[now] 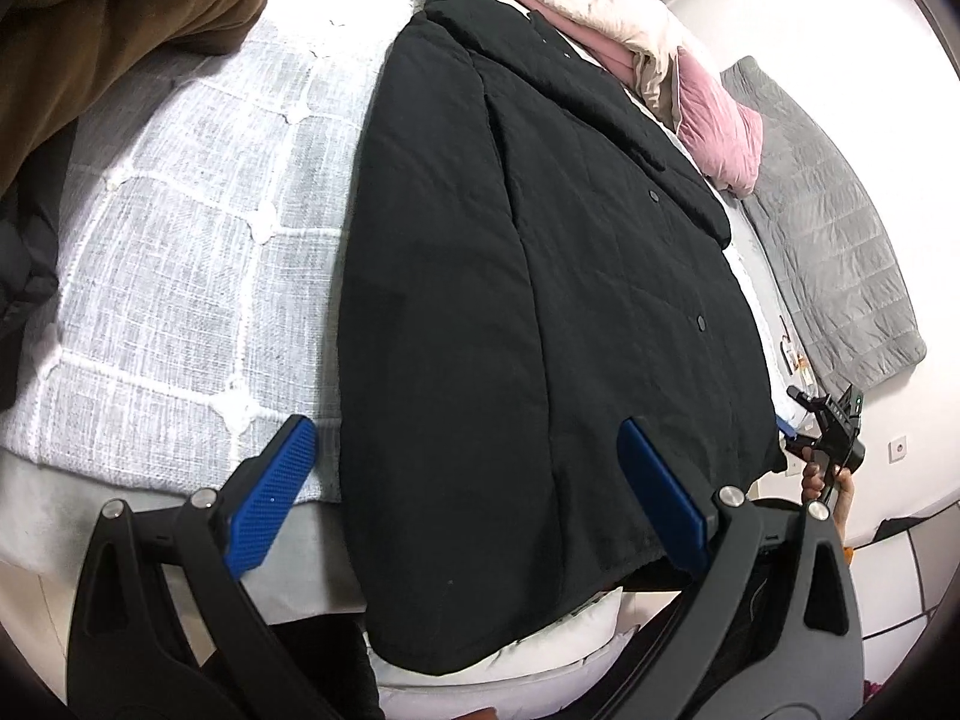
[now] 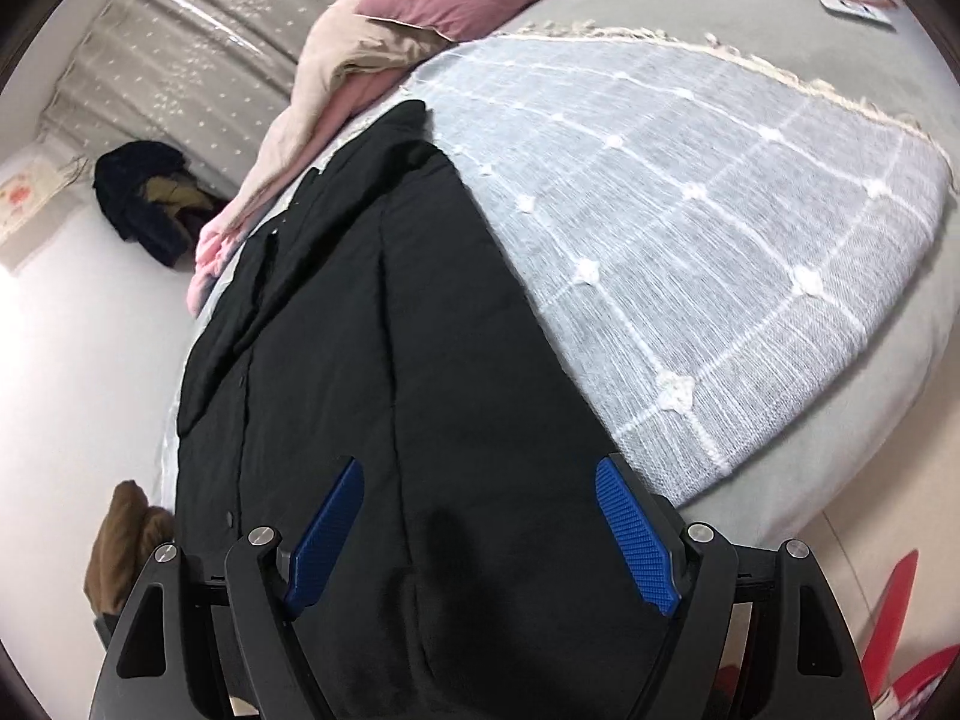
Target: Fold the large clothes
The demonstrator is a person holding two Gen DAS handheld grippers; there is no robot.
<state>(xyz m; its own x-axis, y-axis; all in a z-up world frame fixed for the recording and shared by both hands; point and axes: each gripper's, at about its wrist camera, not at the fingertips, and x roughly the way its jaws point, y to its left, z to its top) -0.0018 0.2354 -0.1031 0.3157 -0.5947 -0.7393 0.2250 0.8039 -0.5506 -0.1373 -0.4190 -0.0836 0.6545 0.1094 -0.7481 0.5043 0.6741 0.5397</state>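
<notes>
A large black quilted coat [image 1: 516,312] lies flat on the bed, collar far, hem hanging over the near edge. It also fills the middle of the right wrist view [image 2: 372,372]. My left gripper [image 1: 462,468] is open, its blue pads [image 1: 270,498] spread above the coat's hem and left side, holding nothing. My right gripper [image 2: 480,516] is open over the coat's lower part and empty. It also shows in the left wrist view [image 1: 831,432] at the coat's right edge.
A grey-white checked blanket [image 1: 198,276] covers the bed beside the coat. Pink and beige bedding [image 1: 660,48] is heaped at the far end. A brown garment [image 1: 120,42] lies at far left. A dark clothes pile [image 2: 150,204] sits on the floor.
</notes>
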